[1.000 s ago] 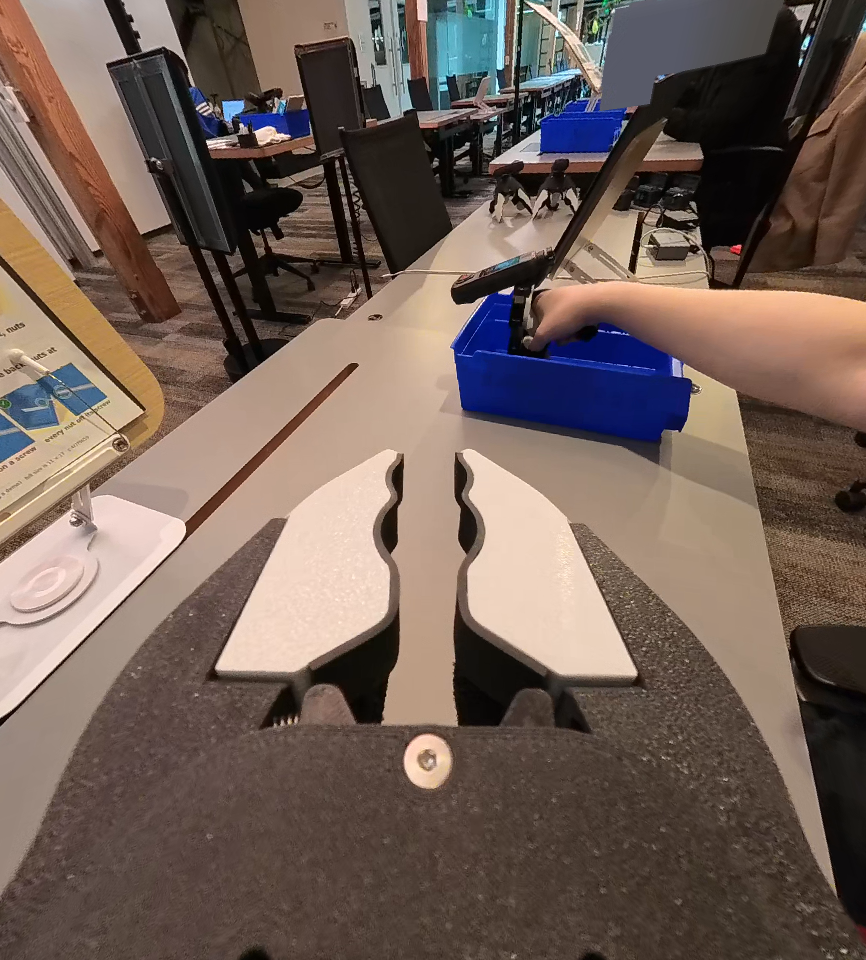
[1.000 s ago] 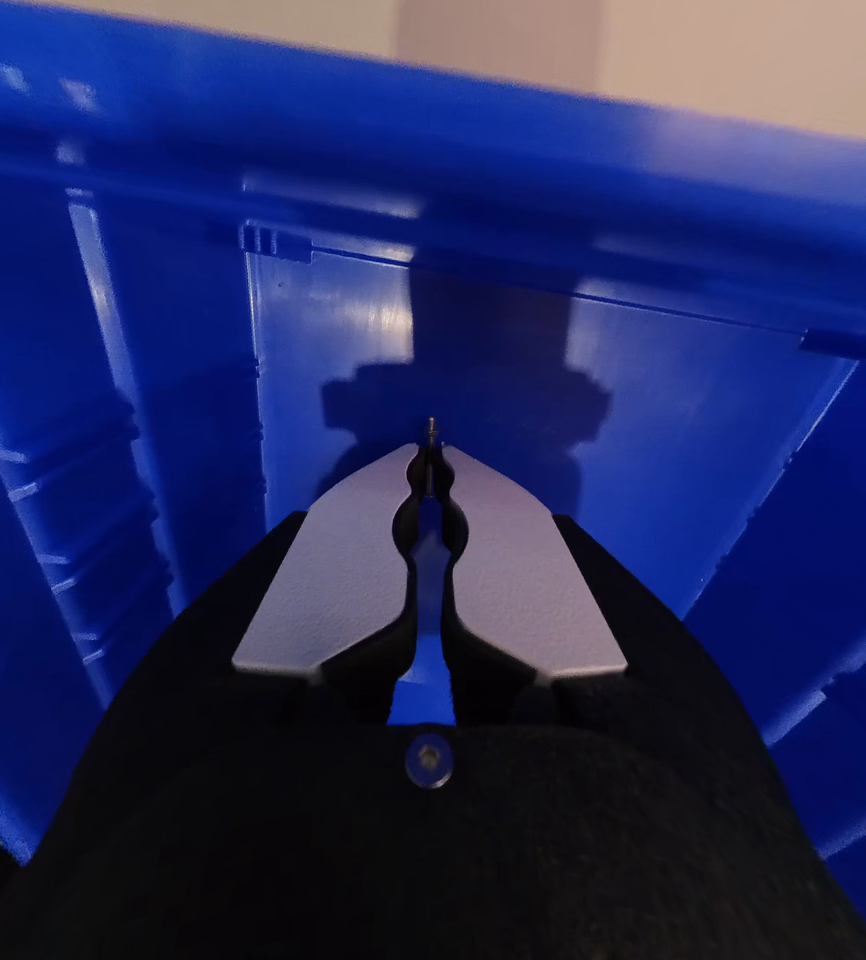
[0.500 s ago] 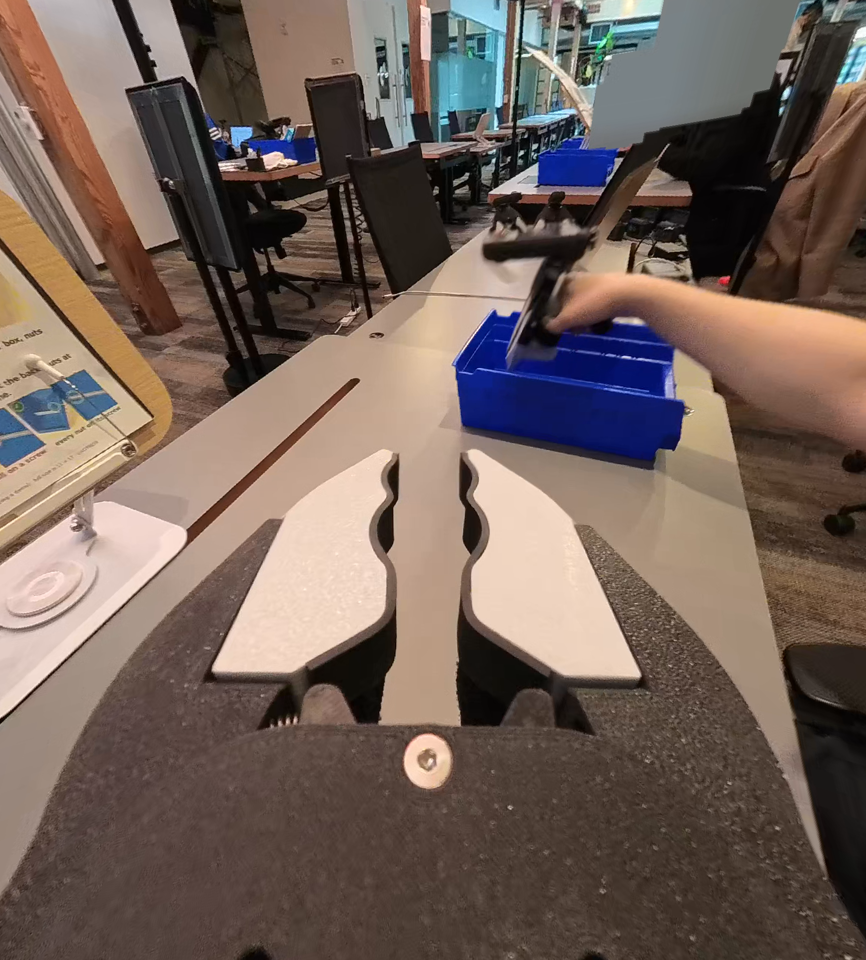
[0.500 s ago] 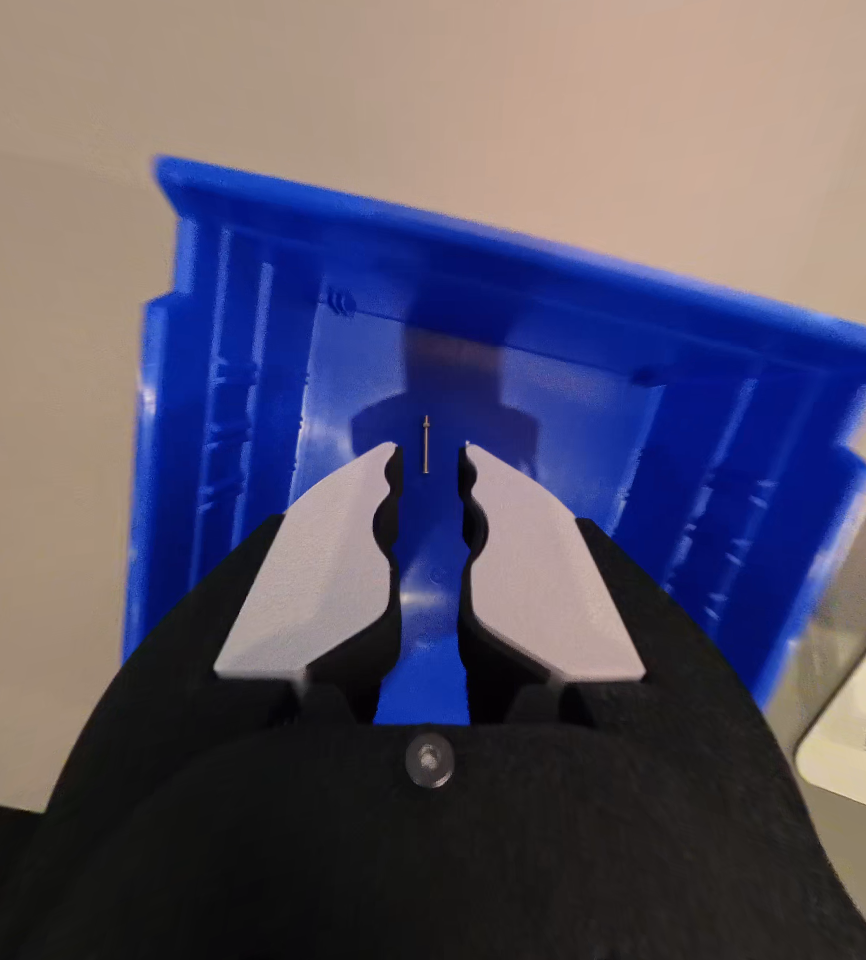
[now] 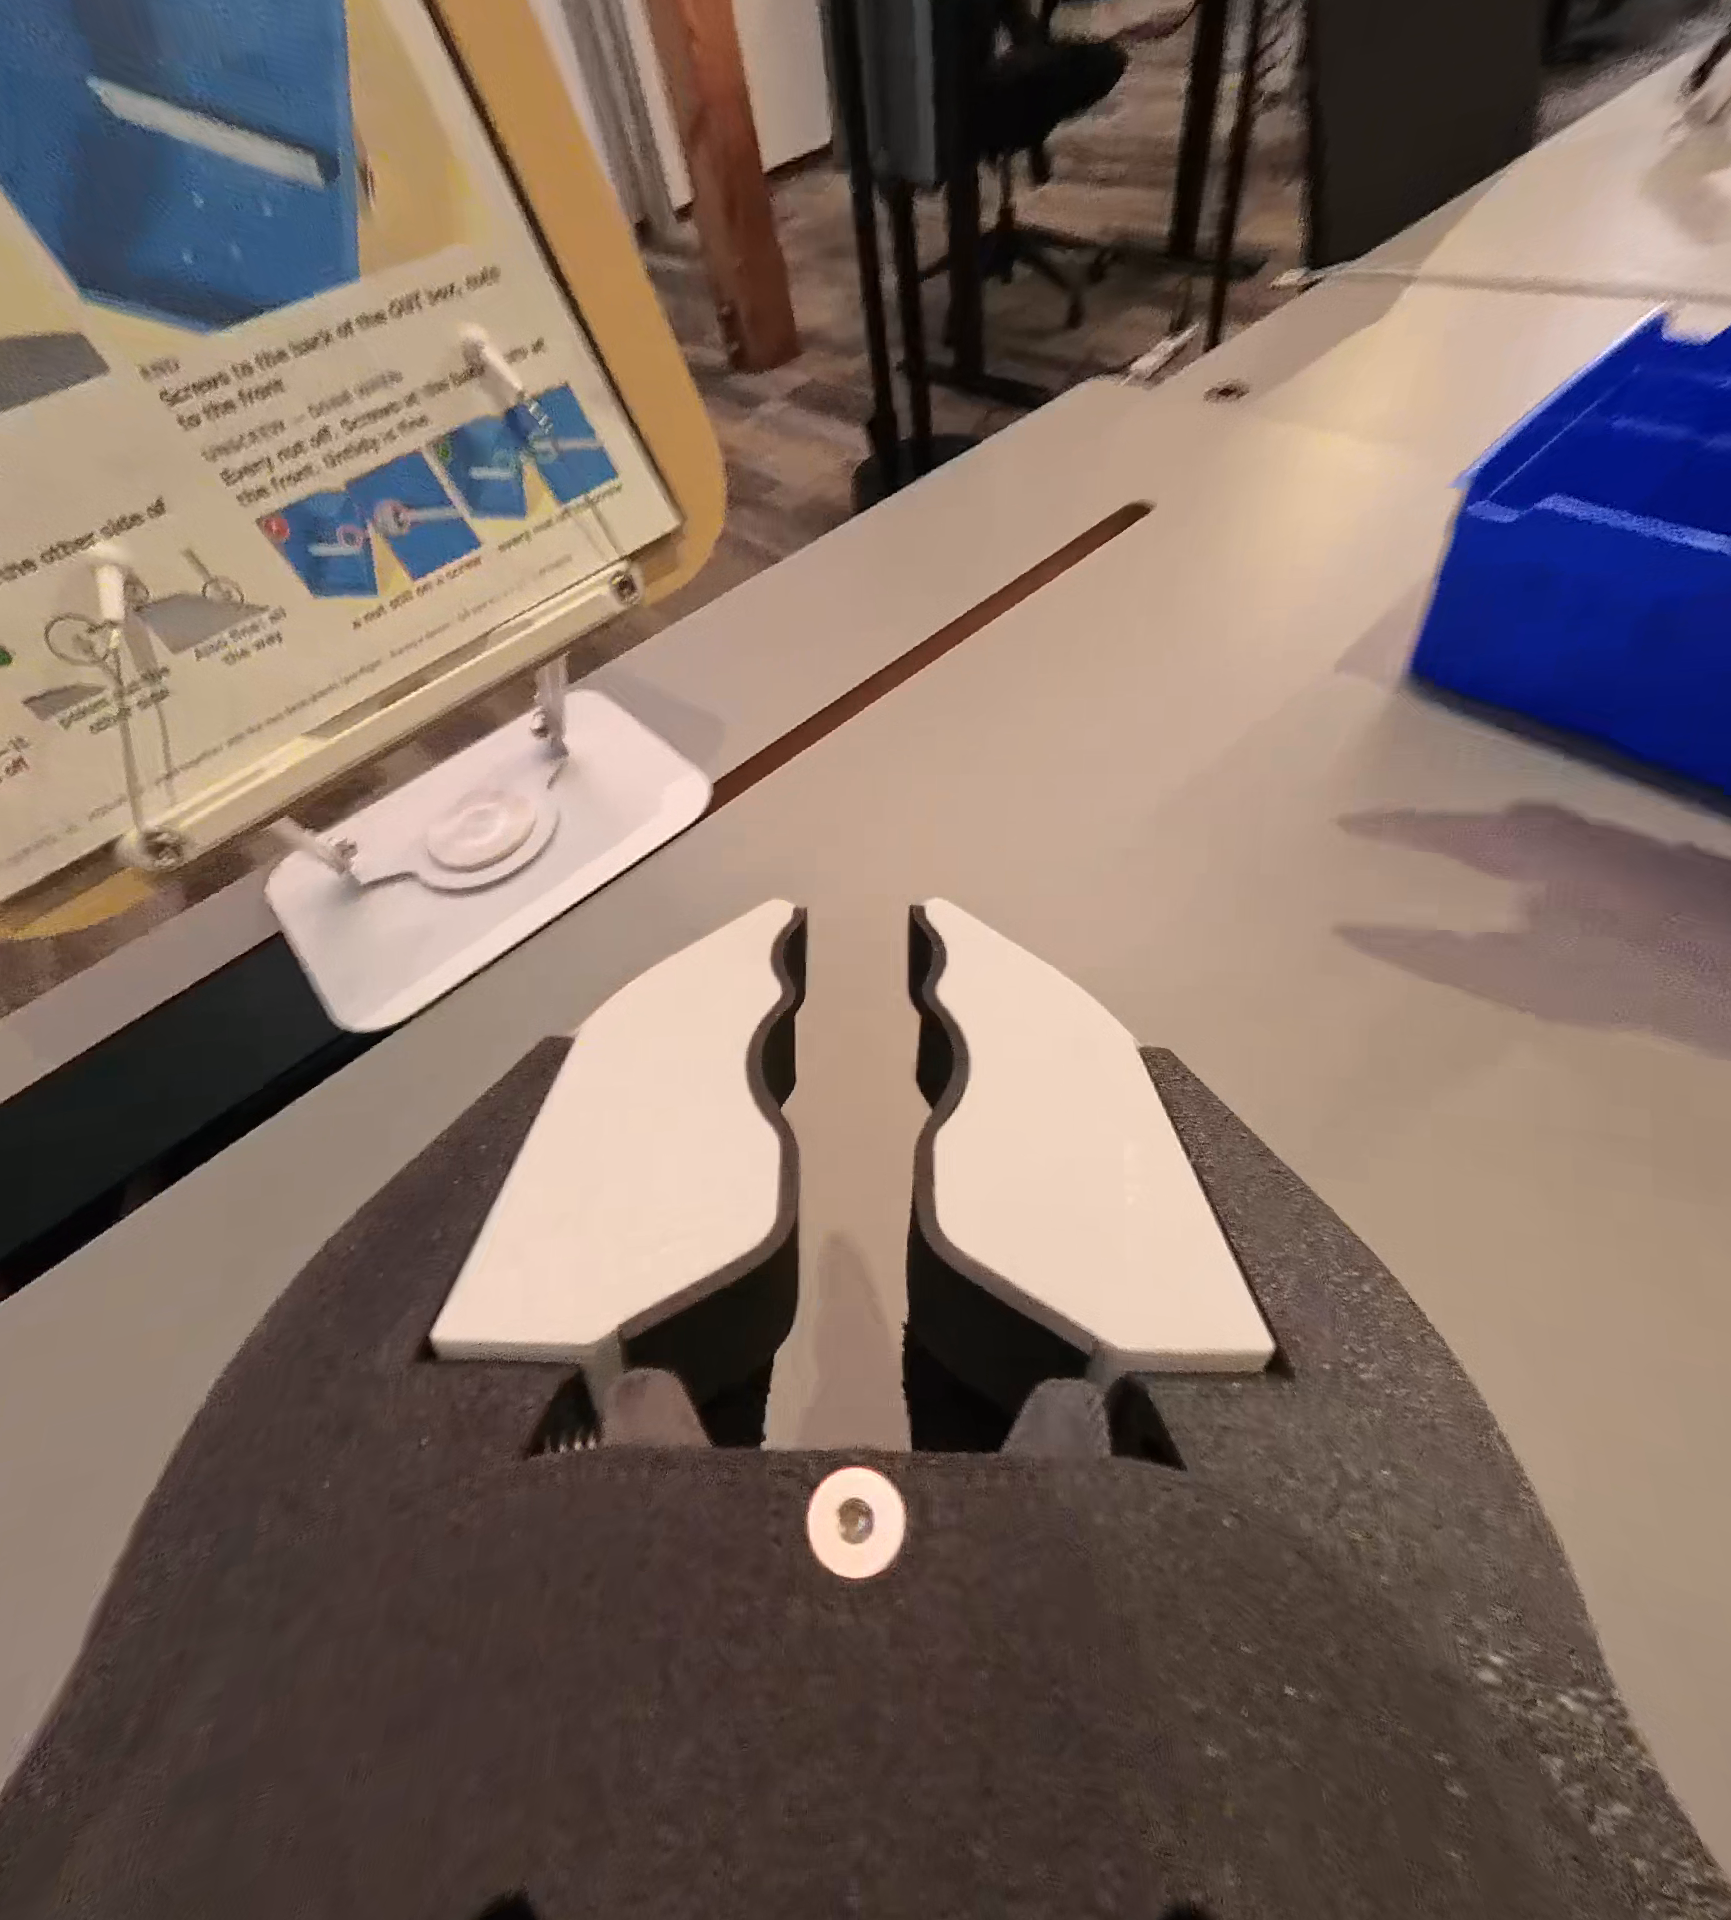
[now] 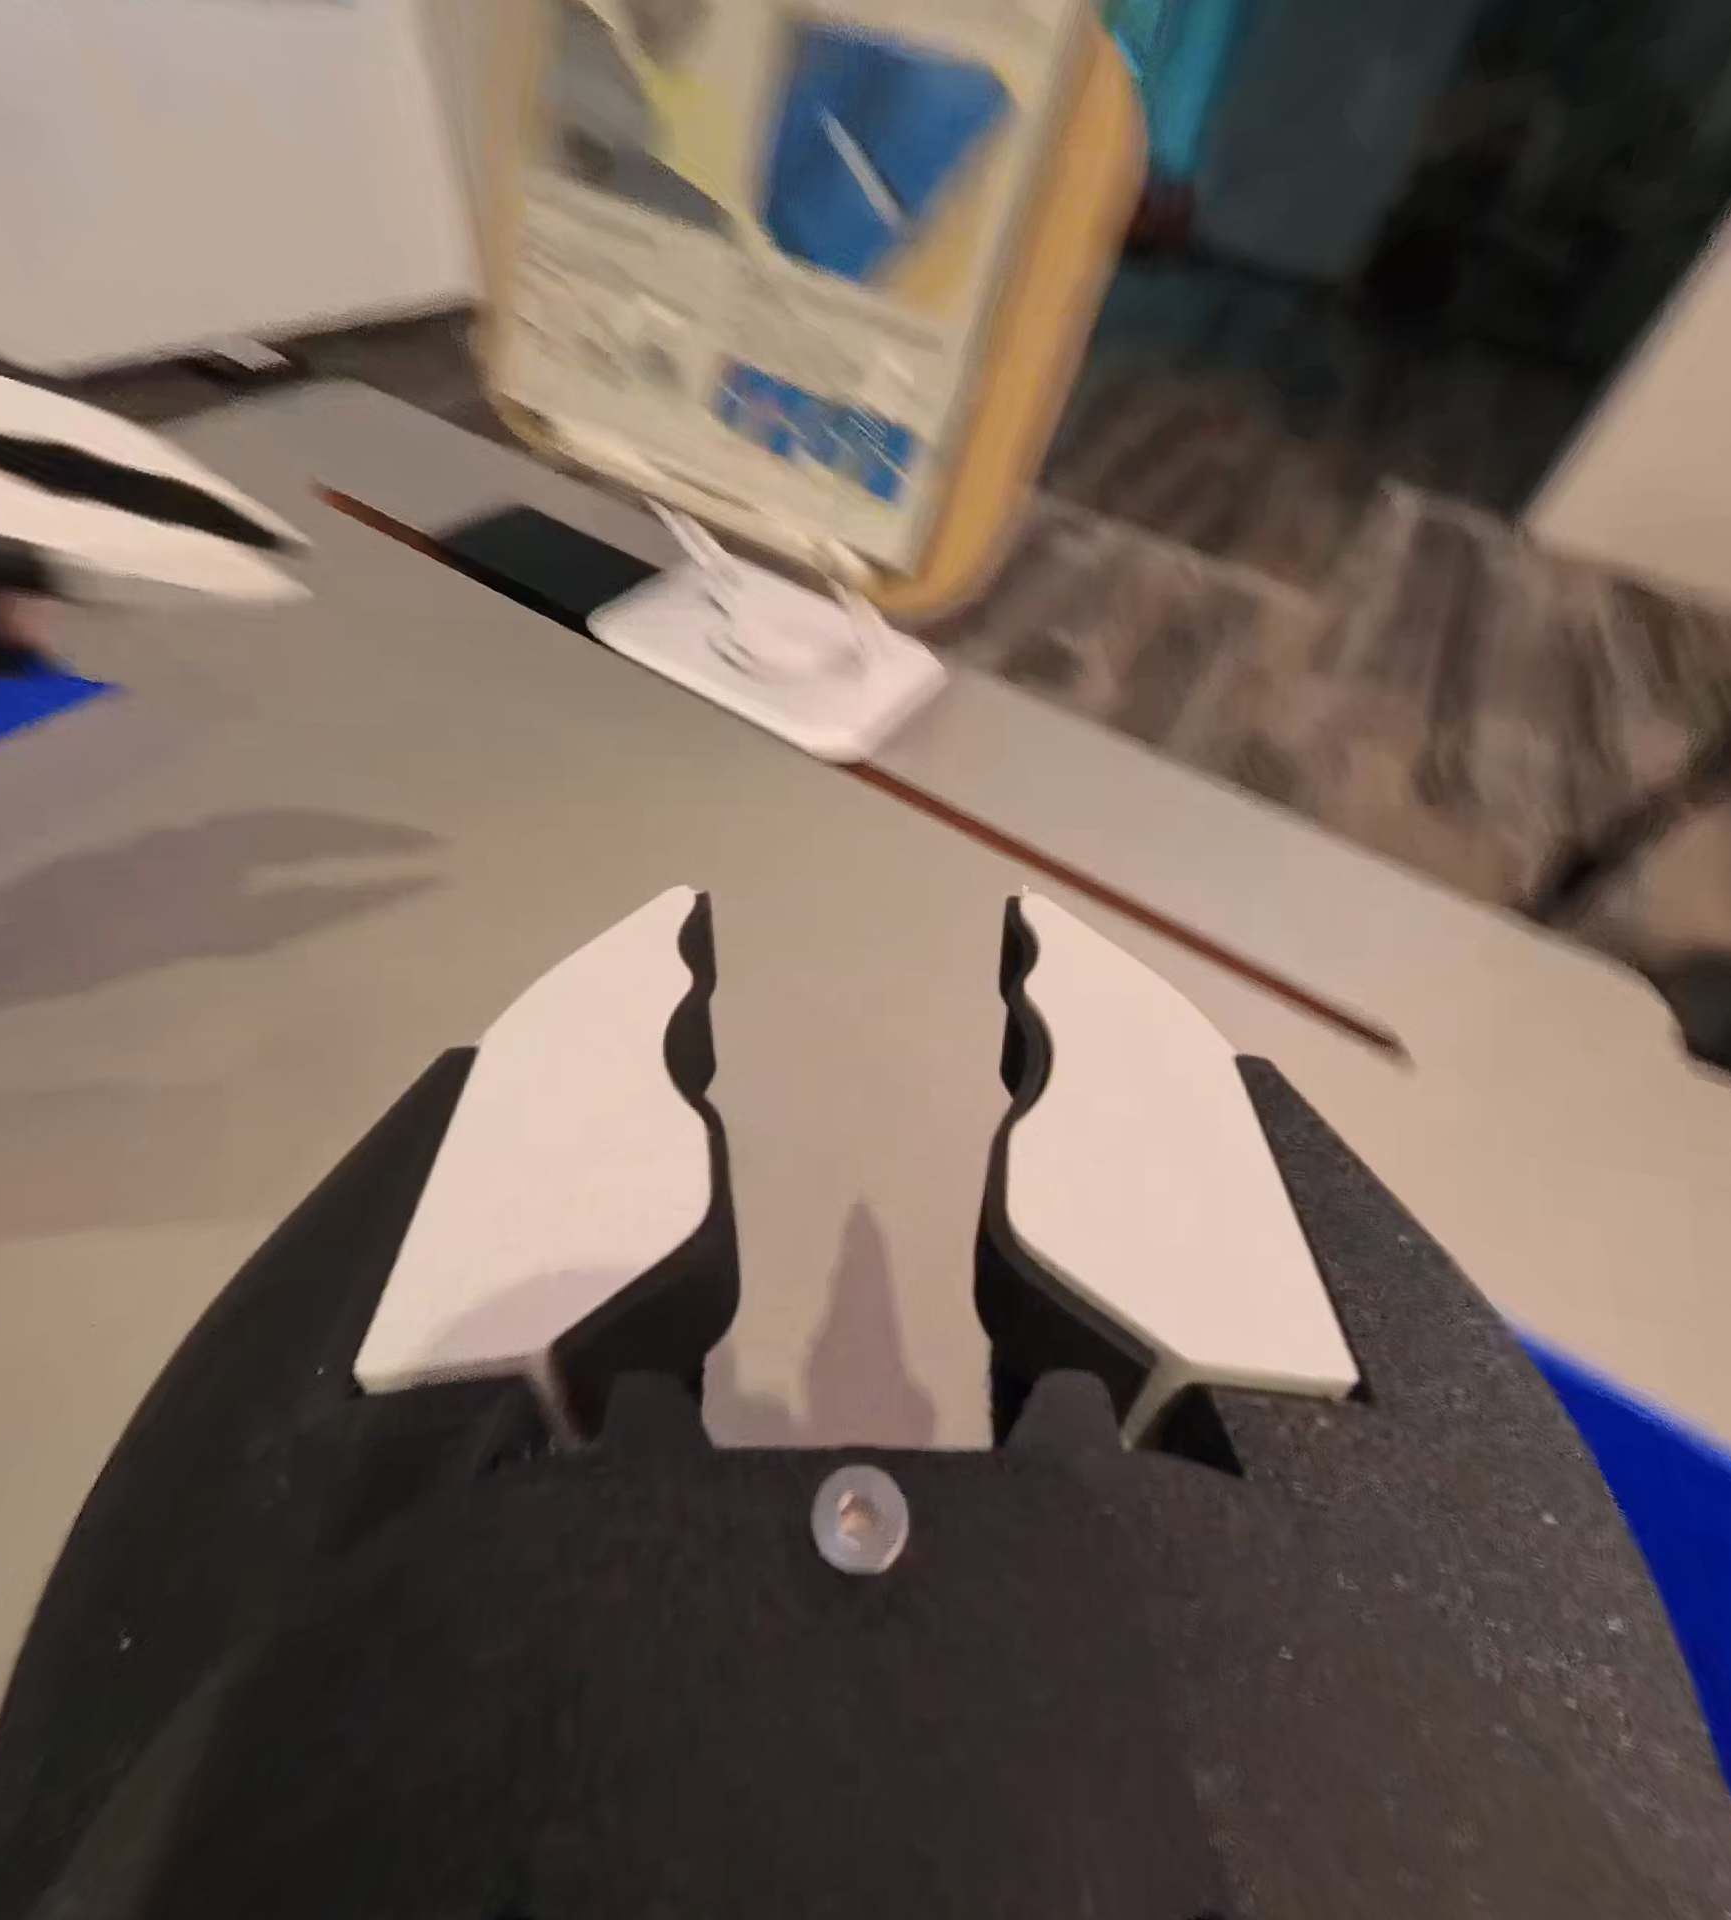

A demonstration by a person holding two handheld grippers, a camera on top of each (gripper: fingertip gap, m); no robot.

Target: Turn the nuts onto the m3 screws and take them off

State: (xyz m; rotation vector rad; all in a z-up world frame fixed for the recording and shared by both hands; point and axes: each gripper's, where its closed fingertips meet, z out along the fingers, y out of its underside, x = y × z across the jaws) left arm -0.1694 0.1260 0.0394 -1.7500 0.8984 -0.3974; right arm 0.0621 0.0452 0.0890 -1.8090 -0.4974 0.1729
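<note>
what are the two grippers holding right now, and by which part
Nothing. The left gripper and the right gripper both have their jaws apart, with only the bare grey table showing between them.

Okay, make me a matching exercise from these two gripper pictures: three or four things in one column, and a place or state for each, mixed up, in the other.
Things:
1. left gripper
2. right gripper
3. blue bin
4. instruction card

Places or states:
A. propped on a white stand at the table's edge
B. open, with the wider gap
C. on the table, right side of the left wrist view
D. open, with the narrower gap

Pairs: 1-D, 2-B, 3-C, 4-A
</note>
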